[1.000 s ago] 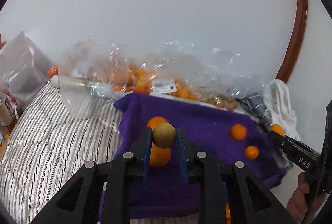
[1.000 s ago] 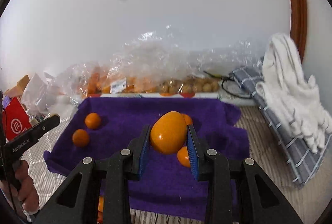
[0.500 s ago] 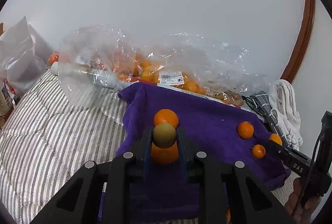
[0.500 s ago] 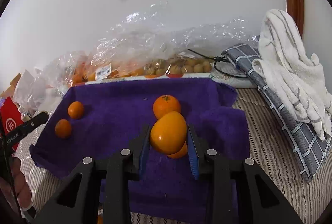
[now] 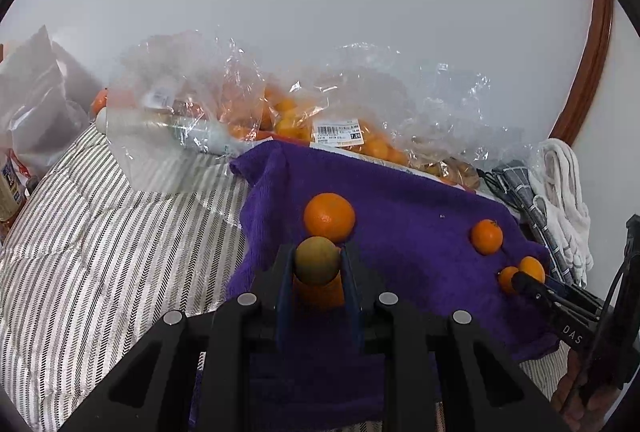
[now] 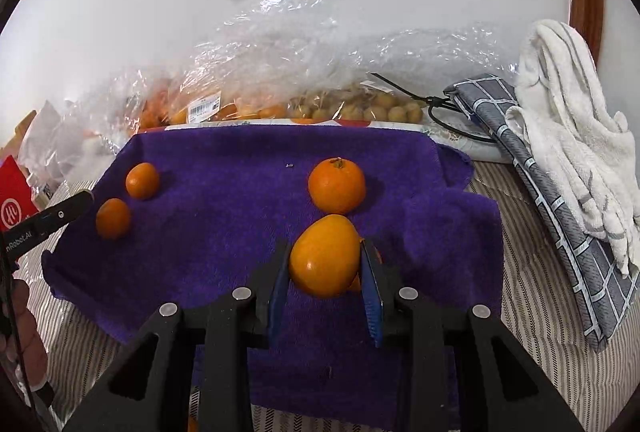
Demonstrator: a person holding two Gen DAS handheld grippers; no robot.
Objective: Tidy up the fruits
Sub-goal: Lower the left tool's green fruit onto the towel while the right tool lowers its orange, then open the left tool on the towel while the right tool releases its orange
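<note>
Both tongs have dipped toward the purple towel [image 6: 224,191] since the earlier frame. The right tongs [image 6: 325,264] clench an oval orange fruit [image 6: 324,256]; the left tongs [image 5: 316,268] clench a small greenish fruit [image 5: 317,260], each just above the towel. A tangerine [image 6: 337,184] lies beyond. The towel covers a striped bed [image 5: 100,232] by a white wall [image 5: 320,11].

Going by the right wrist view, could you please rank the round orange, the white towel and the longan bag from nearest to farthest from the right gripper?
1. Round orange, just beyond the right gripper, on the purple cloth.
2. White towel, off right.
3. Longan bag, by the back wall.
</note>
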